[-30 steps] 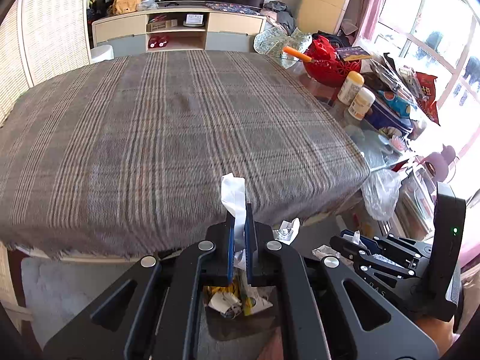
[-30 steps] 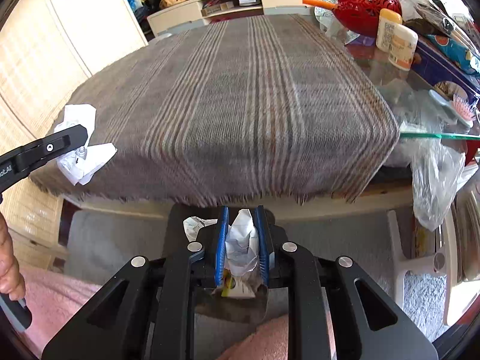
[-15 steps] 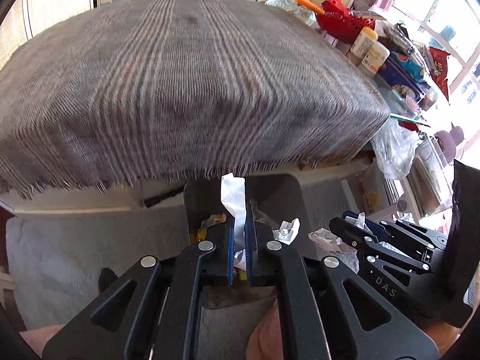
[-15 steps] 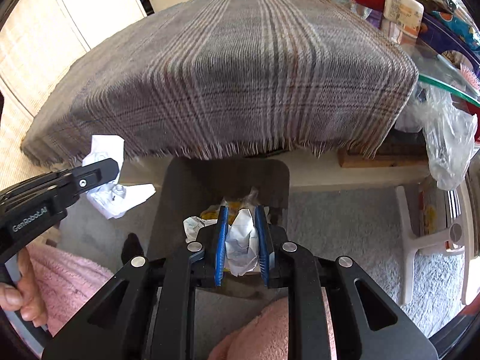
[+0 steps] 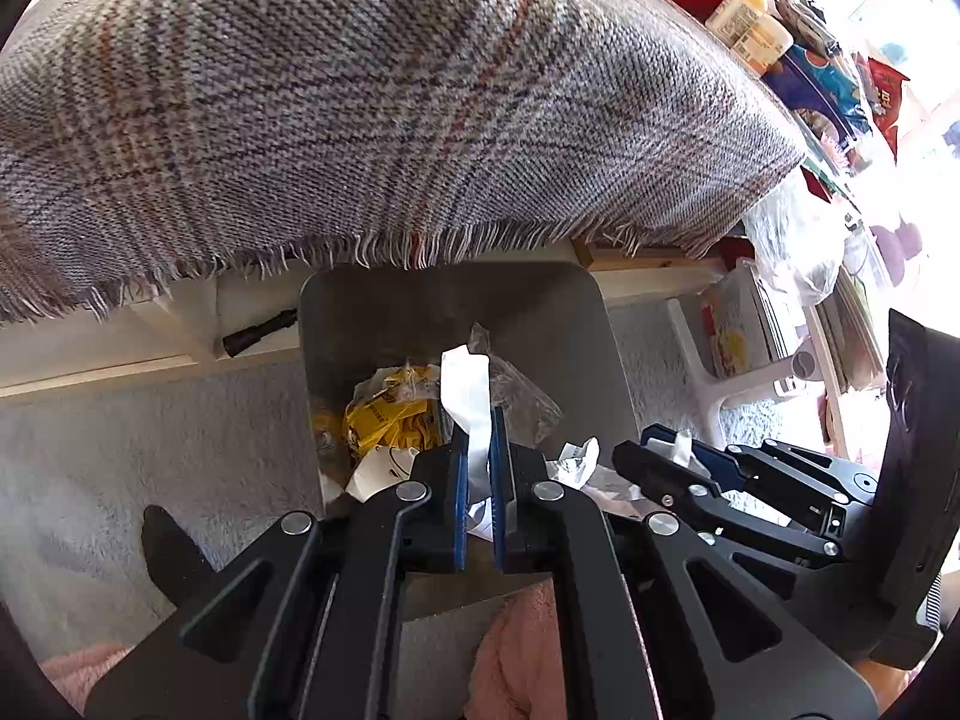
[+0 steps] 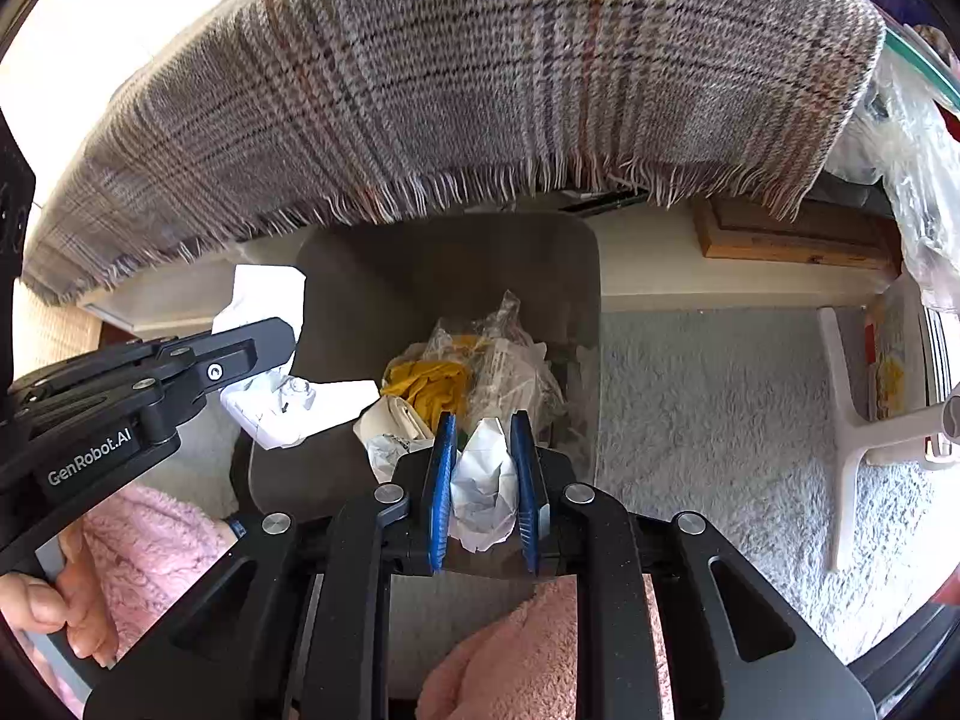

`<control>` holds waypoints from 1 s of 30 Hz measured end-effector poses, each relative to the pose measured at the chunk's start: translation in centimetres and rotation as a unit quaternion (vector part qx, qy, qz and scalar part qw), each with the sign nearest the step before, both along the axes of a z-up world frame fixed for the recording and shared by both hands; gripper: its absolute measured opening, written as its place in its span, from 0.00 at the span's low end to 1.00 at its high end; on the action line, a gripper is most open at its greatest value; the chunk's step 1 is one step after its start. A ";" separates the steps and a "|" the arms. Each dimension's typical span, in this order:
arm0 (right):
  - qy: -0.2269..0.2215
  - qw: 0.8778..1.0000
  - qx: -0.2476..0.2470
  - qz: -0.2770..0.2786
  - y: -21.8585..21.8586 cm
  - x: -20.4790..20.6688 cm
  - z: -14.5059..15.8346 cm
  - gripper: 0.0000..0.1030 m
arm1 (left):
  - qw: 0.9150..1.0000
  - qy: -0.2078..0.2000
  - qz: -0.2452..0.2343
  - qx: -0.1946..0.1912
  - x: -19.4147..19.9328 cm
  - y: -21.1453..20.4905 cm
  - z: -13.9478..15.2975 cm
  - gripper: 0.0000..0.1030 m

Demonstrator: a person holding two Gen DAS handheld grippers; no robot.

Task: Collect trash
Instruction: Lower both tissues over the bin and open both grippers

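A grey trash bin stands on the floor below the table edge, holding yellow wrappers and clear plastic. My left gripper is shut on a white crumpled paper above the bin's opening. My right gripper is shut on another white paper wad over the bin, whose yellow trash shows below. The left gripper also shows in the right wrist view with its paper. The right gripper shows in the left wrist view.
A plaid fringed cloth covers the table and hangs over its edge just above the bin. Grey carpet lies around. A white stand and a plastic bag sit to the right. Pink sleeves are below the grippers.
Both grippers have dropped from table height to just above the bin, each still holding its paper. The table edge now fills the top of both views.
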State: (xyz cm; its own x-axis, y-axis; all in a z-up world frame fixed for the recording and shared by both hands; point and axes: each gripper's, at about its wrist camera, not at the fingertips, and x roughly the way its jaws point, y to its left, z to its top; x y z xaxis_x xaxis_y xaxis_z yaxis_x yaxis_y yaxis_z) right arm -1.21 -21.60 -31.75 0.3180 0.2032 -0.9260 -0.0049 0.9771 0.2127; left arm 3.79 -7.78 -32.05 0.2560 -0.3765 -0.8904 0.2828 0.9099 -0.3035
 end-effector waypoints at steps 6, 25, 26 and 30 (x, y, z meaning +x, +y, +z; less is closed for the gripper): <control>0.012 1.000 -0.005 0.000 0.1 0.2 -0.7 0.31 | 1.000 0.004 0.005 0.007 0.4 -0.6 -0.3 0.15; -0.023 0.999 -0.034 -0.032 -2.5 -0.8 2.7 0.97 | 0.994 -0.095 0.047 0.001 -1.6 2.6 7.0 0.92; -0.032 0.998 -0.032 -0.035 -2.6 -0.9 3.3 0.97 | 0.994 -0.104 0.047 0.001 -1.9 2.7 7.9 0.92; -0.088 0.995 -0.033 -0.042 -3.0 -1.8 7.2 0.97 | 0.987 -0.151 0.043 0.014 -3.4 2.8 11.5 0.92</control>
